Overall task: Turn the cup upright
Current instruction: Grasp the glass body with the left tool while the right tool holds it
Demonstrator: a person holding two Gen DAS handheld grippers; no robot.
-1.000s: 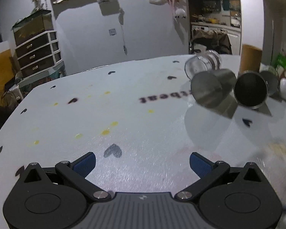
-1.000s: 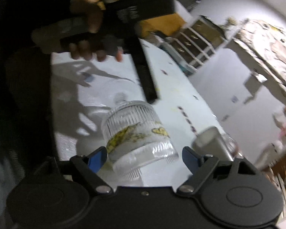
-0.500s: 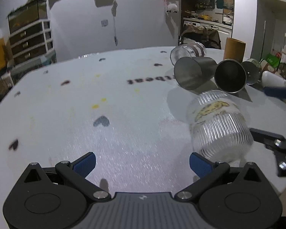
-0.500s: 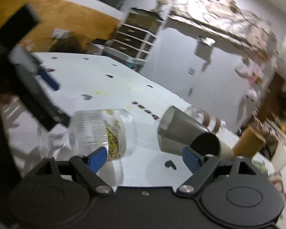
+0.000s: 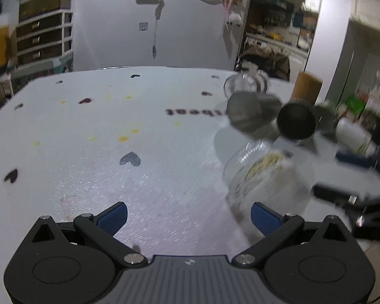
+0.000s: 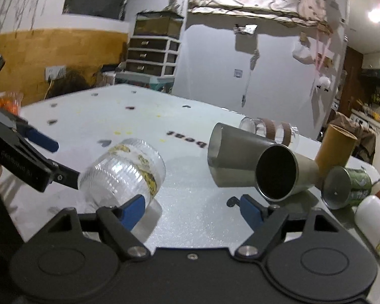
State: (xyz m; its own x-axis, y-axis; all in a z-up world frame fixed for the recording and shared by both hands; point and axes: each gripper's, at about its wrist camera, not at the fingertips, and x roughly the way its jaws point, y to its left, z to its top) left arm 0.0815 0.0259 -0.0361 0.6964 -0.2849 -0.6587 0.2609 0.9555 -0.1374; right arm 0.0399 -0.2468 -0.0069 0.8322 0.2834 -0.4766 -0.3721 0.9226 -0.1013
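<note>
A clear ribbed glass cup with a yellow print (image 6: 121, 174) lies on its side on the white table (image 6: 190, 202). In the left wrist view the cup (image 5: 263, 177) is blurred, just ahead of the right fingertip. My left gripper (image 5: 188, 217) is open and empty; it also shows in the right wrist view (image 6: 38, 152) at the cup's left, one finger touching or nearly touching its side. My right gripper (image 6: 192, 210) is open and empty, its left fingertip in front of the cup's lower edge.
Two steel tumblers (image 6: 276, 174) lie on their sides at the right, with a clear glass with brown bands (image 6: 271, 129) behind them. A cardboard tube (image 6: 337, 149) stands upright. A green can (image 6: 347, 187) and a white bottle (image 6: 375, 223) lie near the right edge.
The right gripper swung round from facing the person and drew back from the cup. The ribbed cup now lies beside its left fingertip, between the two grippers. The left gripper moved slightly.
</note>
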